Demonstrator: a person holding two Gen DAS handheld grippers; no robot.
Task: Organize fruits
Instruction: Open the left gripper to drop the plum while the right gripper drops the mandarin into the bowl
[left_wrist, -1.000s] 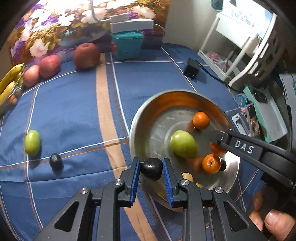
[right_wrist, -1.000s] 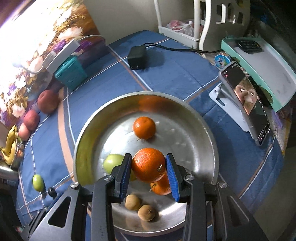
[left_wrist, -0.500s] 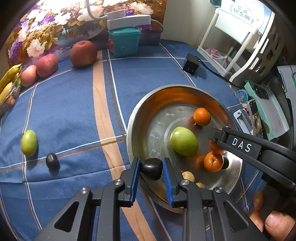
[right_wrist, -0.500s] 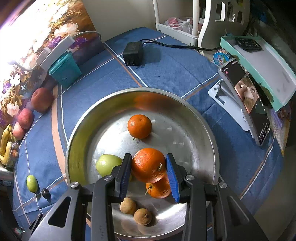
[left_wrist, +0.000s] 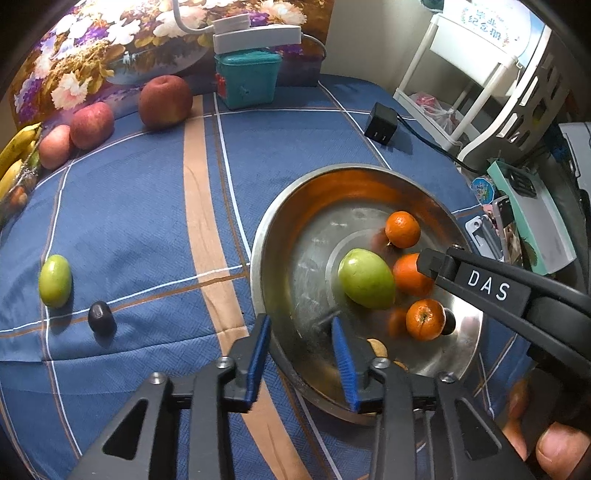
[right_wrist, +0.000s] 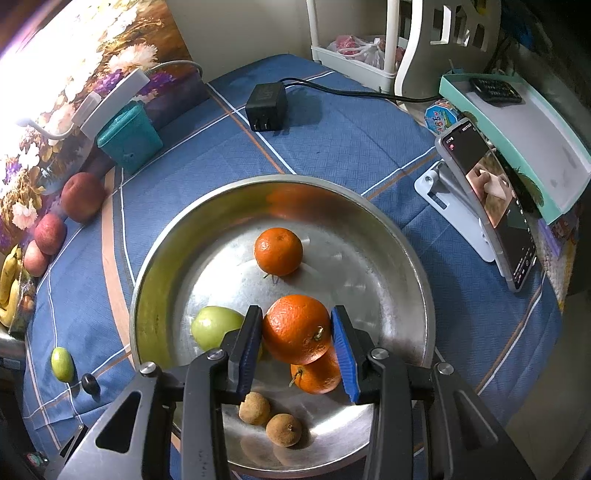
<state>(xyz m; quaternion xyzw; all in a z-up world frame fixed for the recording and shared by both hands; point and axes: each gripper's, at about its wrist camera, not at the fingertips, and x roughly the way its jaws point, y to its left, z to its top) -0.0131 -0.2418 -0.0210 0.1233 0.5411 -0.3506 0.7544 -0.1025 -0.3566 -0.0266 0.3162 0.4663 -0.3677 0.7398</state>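
A steel bowl (left_wrist: 280, 218) (right_wrist: 369, 206) on the blue cloth holds oranges, a green fruit (left_wrist: 365, 278) (right_wrist: 212, 326), two small brown fruits (right_wrist: 269, 419) and a dark fruit (left_wrist: 448, 321) behind an orange. My left gripper (left_wrist: 301, 354) is open and empty over the bowl's near rim. My right gripper (right_wrist: 297, 349) is shut on an orange (right_wrist: 295, 328) (left_wrist: 408, 275), held just above the bowl. A green fruit (left_wrist: 55, 280) (right_wrist: 62, 363) and a dark fruit (left_wrist: 100, 316) (right_wrist: 89, 383) lie on the cloth to the left.
Apples (left_wrist: 164, 99) (right_wrist: 83, 195) and bananas (left_wrist: 14, 158) line the far left by a floral board. A teal box (left_wrist: 249, 79) and a black charger (left_wrist: 380, 123) (right_wrist: 266, 107) lie behind the bowl. A phone on a stand (right_wrist: 491, 206) stands right of it.
My left gripper has opened and let go of the dark fruit, which now lies in the bowl behind an orange. My right gripper still holds its orange, a little lower.
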